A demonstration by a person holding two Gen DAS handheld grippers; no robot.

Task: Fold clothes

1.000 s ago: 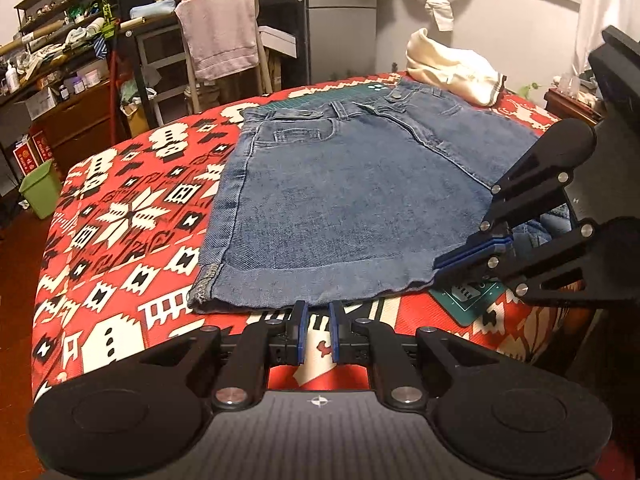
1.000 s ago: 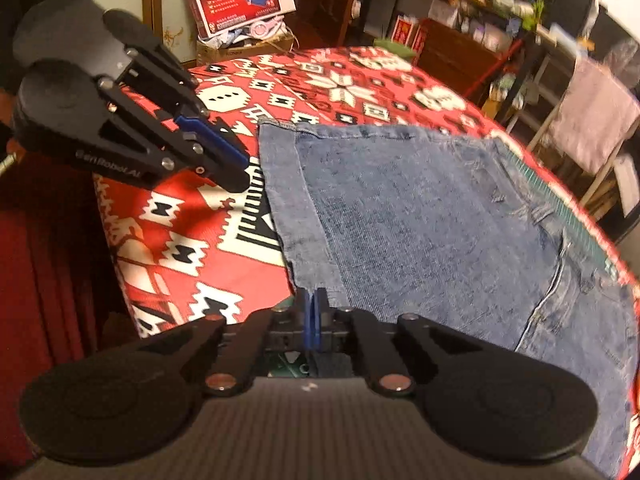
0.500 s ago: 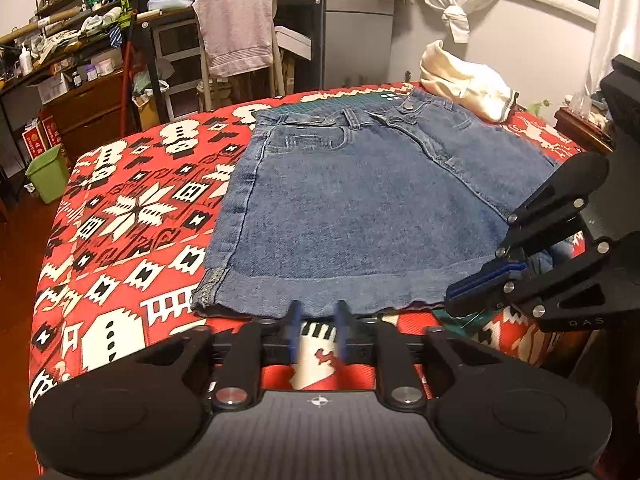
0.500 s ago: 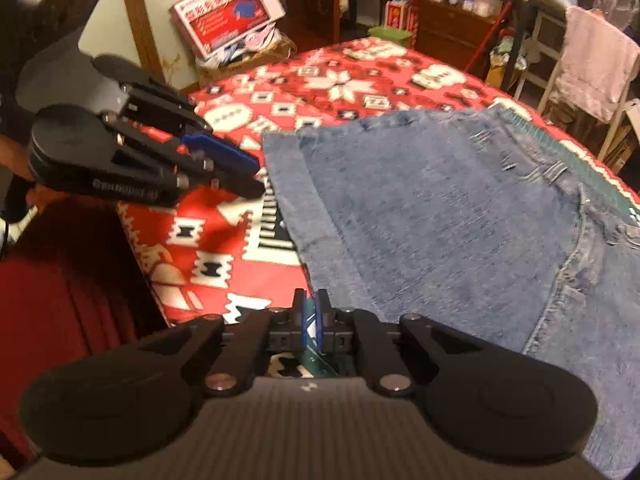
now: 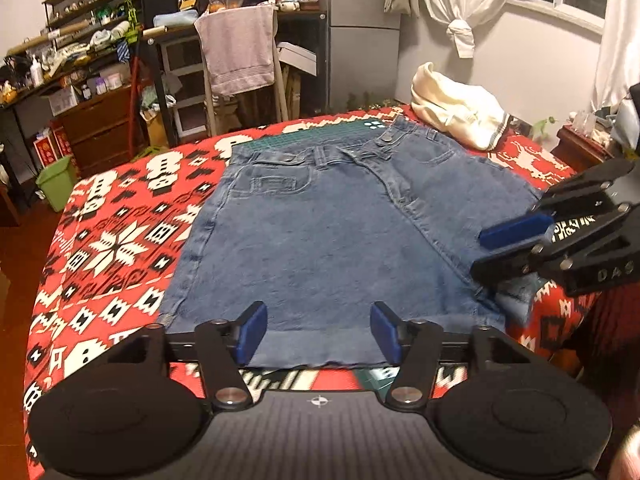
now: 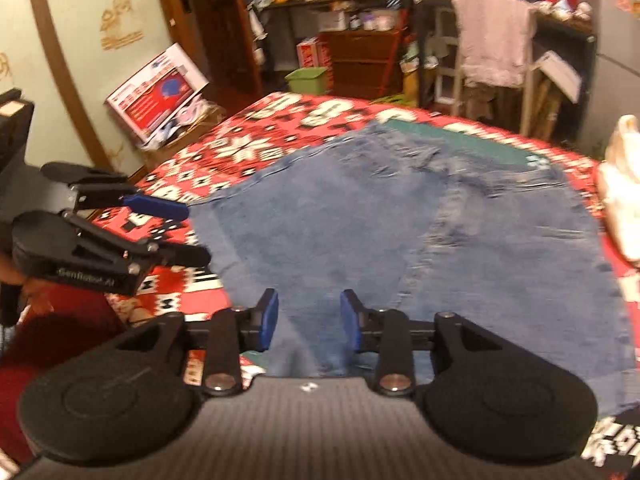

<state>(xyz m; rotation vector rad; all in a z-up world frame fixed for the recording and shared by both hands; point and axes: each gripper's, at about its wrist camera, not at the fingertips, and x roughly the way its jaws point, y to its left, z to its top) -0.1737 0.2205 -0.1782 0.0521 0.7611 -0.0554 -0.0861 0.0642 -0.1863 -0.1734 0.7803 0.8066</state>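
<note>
Blue denim shorts (image 5: 320,232) lie flat on the red patterned blanket (image 5: 104,240), waistband far, hem near. My left gripper (image 5: 318,334) is open, its blue pads spread just above the near hem with nothing between them. In the same view my right gripper (image 5: 486,250) hangs open over the shorts' right hem corner. The right wrist view is blurred: the right gripper (image 6: 308,326) is open above the denim (image 6: 400,248), and the left gripper (image 6: 188,232) stands open at the left hem edge.
A cream garment (image 5: 456,120) lies bunched at the blanket's far right corner. A green cutting mat (image 5: 280,142) shows under the waistband. A chair with a pink towel (image 5: 236,52), shelves and a green bin (image 5: 56,180) stand beyond the bed.
Both grippers went from shut or nearly shut to open. The right gripper let go of the hem corner. Both cameras rose and tilted toward the shorts.
</note>
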